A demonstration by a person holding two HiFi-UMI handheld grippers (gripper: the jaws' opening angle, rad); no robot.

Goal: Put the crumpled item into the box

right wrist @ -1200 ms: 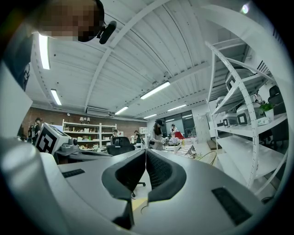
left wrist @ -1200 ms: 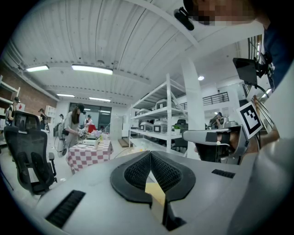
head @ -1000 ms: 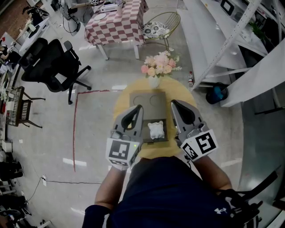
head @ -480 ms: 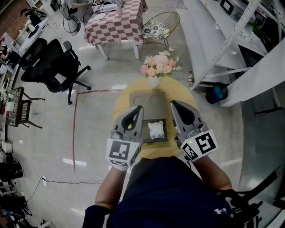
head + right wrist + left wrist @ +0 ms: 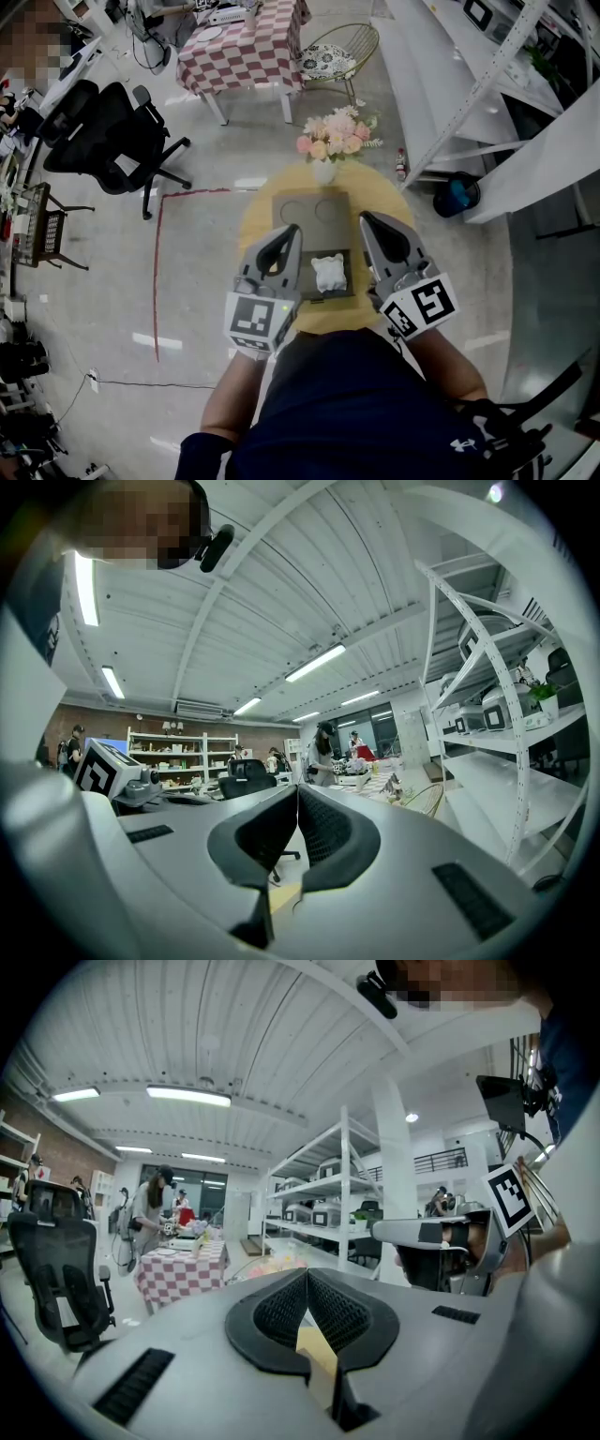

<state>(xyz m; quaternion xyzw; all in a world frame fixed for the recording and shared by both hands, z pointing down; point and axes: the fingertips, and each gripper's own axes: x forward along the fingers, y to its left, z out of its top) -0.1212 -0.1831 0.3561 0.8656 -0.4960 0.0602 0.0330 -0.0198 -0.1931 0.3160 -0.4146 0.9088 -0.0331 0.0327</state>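
A white crumpled item (image 5: 328, 273) lies on the near half of an open grey box (image 5: 311, 211) on a round yellow table (image 5: 258, 220). The far half of the box shows two round recesses. My left gripper (image 5: 295, 228) hovers just left of the item, shut and empty. My right gripper (image 5: 364, 217) hovers just right of it, also shut and empty. Both point up and away, and neither touches the item. In the left gripper view the jaws (image 5: 307, 1274) meet at the tip. In the right gripper view the jaws (image 5: 297, 787) meet too. Neither gripper view shows the item.
A vase of pink flowers (image 5: 333, 136) stands at the table's far edge. Beyond it are a checkered table (image 5: 246, 52) and a gold wire chair (image 5: 339, 52). A black office chair (image 5: 112, 131) stands far left, and white shelving (image 5: 487, 94) runs along the right. People stand in the background.
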